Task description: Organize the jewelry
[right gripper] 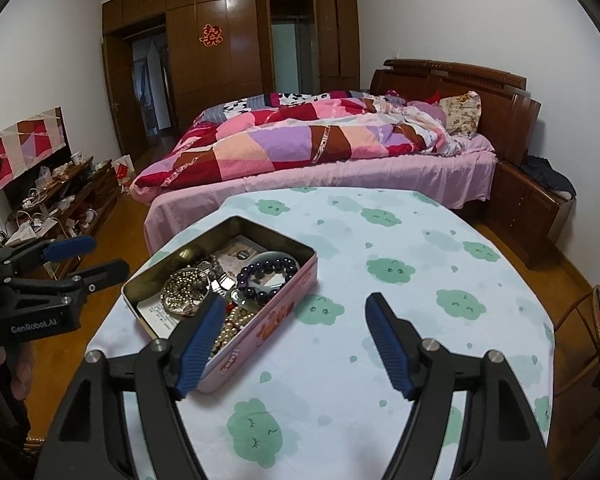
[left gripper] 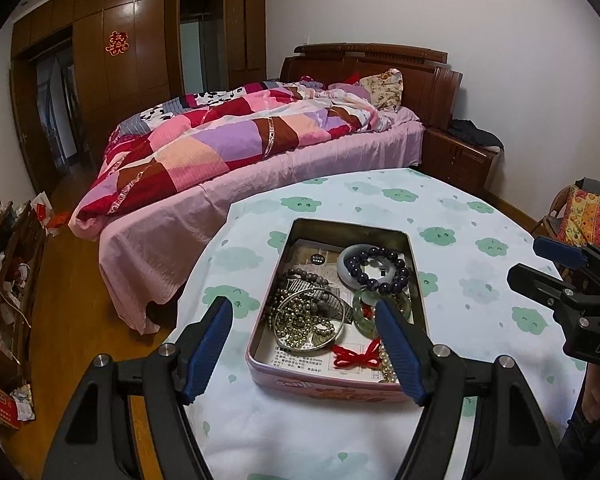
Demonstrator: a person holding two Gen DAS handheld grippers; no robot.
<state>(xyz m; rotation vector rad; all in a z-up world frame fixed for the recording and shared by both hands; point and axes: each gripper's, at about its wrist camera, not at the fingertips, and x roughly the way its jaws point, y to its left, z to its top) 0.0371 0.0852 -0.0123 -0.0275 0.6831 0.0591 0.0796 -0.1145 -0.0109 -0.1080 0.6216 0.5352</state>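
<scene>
Beyond the jaws: bed (left gripper: 284, 168) with patchwork quilt (left gripper: 228, 136), wooden wardrobe (right gripper: 228, 48) behind; cloud-print tablecloth (right gripper: 420, 264) beneath them.

Tablecloth (right gripper: 400, 280) right of the tin (right gripper: 260, 320) seems unobstructed

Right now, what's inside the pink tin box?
The pink tin holds a dark bead bracelet lying on a pale bangle, a green bangle, gold beads, a red knot and pearls. Printed paper lines the bottom, mostly covered.
</scene>
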